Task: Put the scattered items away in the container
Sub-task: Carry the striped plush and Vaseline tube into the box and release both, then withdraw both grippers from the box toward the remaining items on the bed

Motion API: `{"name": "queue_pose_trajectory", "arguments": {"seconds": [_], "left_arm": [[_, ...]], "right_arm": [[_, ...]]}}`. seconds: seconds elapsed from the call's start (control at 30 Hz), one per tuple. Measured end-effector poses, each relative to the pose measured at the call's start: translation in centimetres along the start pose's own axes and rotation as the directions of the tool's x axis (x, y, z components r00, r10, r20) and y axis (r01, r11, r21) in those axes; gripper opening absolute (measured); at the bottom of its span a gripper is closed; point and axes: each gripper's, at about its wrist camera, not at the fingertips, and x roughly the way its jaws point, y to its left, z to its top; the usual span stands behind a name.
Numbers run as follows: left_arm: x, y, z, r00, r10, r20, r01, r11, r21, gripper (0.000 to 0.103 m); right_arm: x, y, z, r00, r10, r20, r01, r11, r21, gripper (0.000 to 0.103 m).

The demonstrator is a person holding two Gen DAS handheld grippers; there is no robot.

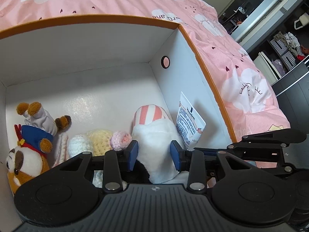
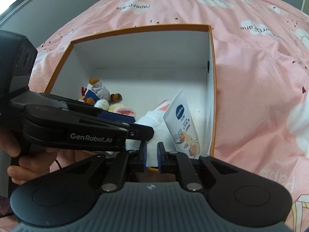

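Presently, left gripper [image 1: 154, 155] pads clamp the white plush toy [image 1: 156, 145] inside the orange-rimmed box [image 1: 108, 19], by its right wall. Right gripper [image 2: 152, 159] is closed on the same toy at the near edge.

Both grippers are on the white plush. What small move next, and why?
Probably open the right gripper to let go. It pinches the white plush at its edge, while the left gripper clasps its body inside the box beside the tube. One hold seems enough to set it down.
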Motion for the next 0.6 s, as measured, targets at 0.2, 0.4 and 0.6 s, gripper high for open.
{"name": "queue_pose_trajectory", "arguments": {"seconds": [0.2,0.4,0.6], "left_arm": [[-1.6,-0.8,-0.7,0.999,0.046,0.024,-0.047,0.998,0.034,0.048],[-3.7,-2.0,-1.4,0.986,0.153,0.064,-0.159,0.983,0.096,0.052],[-6.3,-2.5,-2.5,0.976,0.181,0.122,-0.192,0.978,0.085,0.053]], "right_arm": [[-0.8,0.0,-0.4,0.999,-0.038,0.030,0.039,0.999,-0.016,0.023],[-1.6,0.0,-0.6,0.998,-0.039,0.051,0.038,0.999,0.003,0.027],[-2.7,0.8,-1.1,0.995,-0.039,0.088,0.039,0.999,0.000,0.041]]}}
